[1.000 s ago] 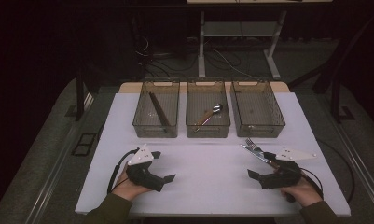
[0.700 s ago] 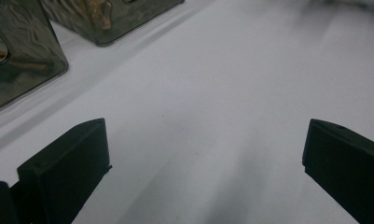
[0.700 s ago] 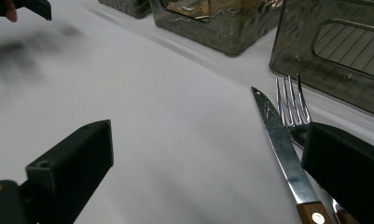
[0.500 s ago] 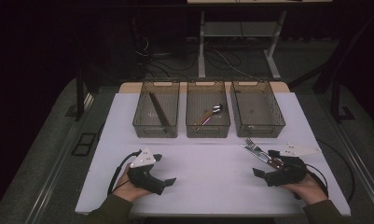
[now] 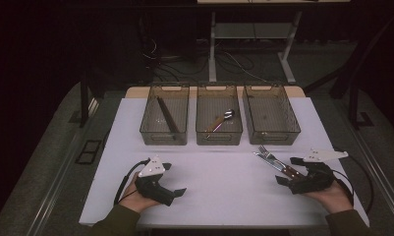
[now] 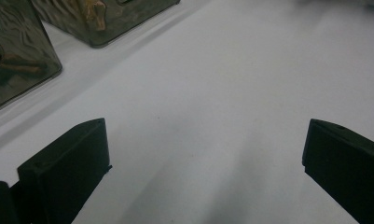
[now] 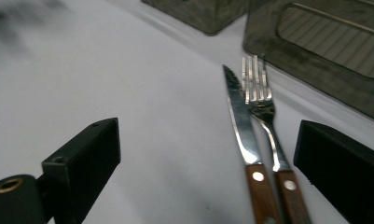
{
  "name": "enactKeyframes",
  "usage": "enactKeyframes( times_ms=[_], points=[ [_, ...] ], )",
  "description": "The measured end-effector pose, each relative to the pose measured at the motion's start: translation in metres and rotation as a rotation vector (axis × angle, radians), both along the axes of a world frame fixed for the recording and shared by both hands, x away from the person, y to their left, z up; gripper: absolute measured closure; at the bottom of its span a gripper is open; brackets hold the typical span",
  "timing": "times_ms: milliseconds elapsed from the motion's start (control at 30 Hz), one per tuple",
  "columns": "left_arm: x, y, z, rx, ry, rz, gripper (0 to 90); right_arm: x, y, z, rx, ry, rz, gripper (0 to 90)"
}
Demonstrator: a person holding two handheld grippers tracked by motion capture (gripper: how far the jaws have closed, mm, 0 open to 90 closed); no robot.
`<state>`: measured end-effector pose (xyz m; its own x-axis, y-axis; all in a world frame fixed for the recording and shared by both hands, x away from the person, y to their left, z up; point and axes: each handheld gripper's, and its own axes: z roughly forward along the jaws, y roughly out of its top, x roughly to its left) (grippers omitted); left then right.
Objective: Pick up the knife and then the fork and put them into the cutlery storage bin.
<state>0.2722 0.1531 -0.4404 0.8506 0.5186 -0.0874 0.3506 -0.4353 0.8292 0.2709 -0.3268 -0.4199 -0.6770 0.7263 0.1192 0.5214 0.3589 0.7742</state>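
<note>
With its jaws, just closing slightly, set wide, the right gripper is aligned for grasping the knife and fork at one o'clock, unheld; the left gripper gapes empty.

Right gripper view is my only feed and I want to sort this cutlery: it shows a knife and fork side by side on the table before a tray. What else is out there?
Observer: Three trays stand in a row. The right tray, the one nearest the knife and fork, looks empty.
Operator: And the other two?
Observer: The middle tray holds a wood-handled utensil. The left tray holds a long dark piece.
Operator: Where is the other gripper?
Observer: The left gripper is at the table's front left, with its jaws open and nothing between them.
</note>
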Motion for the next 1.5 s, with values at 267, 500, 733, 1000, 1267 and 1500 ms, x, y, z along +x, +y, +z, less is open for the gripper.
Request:
enactKeyframes(
  times_ms=[267, 500, 733, 1000, 1267, 1500],
  points=[
    [0.0, -0.001, -0.001, 0.002, 0.003, -0.006, 0.0, 0.006, -0.016, -0.001, -0.023, 0.025, 0.002, 22.2],
    [0.0, -0.001, -0.001, 0.004, 0.005, -0.008, 0.2, 0.012, -0.029, 0.0, -0.022, 0.033, -0.015, 32.2],
    [0.0, -0.002, -0.001, 0.005, 0.003, -0.004, 0.7, 0.017, -0.036, 0.0, -0.031, 0.042, -0.04, 44.5],
    [0.0, -0.002, -0.002, 0.009, 0.001, -0.007, 1.0, 0.029, -0.037, -0.005, -0.057, 0.058, -0.041, 57.5],
    [0.001, -0.002, -0.002, 0.014, 0.002, -0.007, 1.1, 0.046, -0.039, -0.014, -0.063, 0.095, -0.027, 65.5],
    [0.0, -0.003, -0.002, 0.018, 0.003, -0.004, 1.6, 0.046, -0.034, -0.017, -0.098, 0.099, -0.004, 67.7]
  ],
)
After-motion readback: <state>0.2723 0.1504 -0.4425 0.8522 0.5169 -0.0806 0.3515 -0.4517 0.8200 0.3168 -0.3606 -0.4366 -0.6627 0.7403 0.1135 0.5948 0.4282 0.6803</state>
